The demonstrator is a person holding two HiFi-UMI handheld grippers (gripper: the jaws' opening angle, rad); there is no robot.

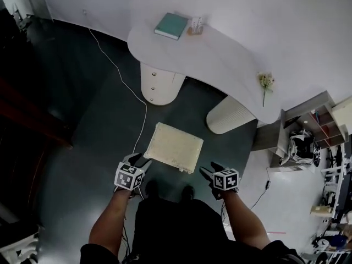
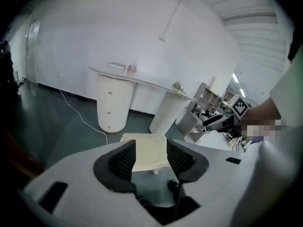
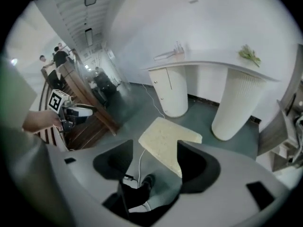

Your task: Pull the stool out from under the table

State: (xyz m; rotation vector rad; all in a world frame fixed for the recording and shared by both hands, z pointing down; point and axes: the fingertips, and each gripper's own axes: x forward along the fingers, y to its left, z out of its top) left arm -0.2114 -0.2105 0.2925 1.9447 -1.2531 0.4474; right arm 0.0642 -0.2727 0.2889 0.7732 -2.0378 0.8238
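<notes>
The stool point(image 1: 174, 146), a square cream-topped seat, stands on the dark floor in front of the white table point(image 1: 220, 59), out from under it. My left gripper point(image 1: 133, 165) hovers above the floor near the stool's near left corner, jaws apart with nothing between them; the stool point(image 2: 147, 151) shows far below through the gap. My right gripper point(image 1: 216, 175) hangs off the stool's near right corner, open and empty, with the stool point(image 3: 166, 139) well below it. Neither gripper touches the stool.
The table rests on a rounded white drawer pedestal point(image 1: 159, 84) and a ribbed white column point(image 1: 229, 115). A teal book point(image 1: 171, 25) and a flower sprig point(image 1: 265, 82) lie on top. A white cable point(image 1: 129, 87) runs across the floor. A shelf unit point(image 1: 308, 133) stands at the right.
</notes>
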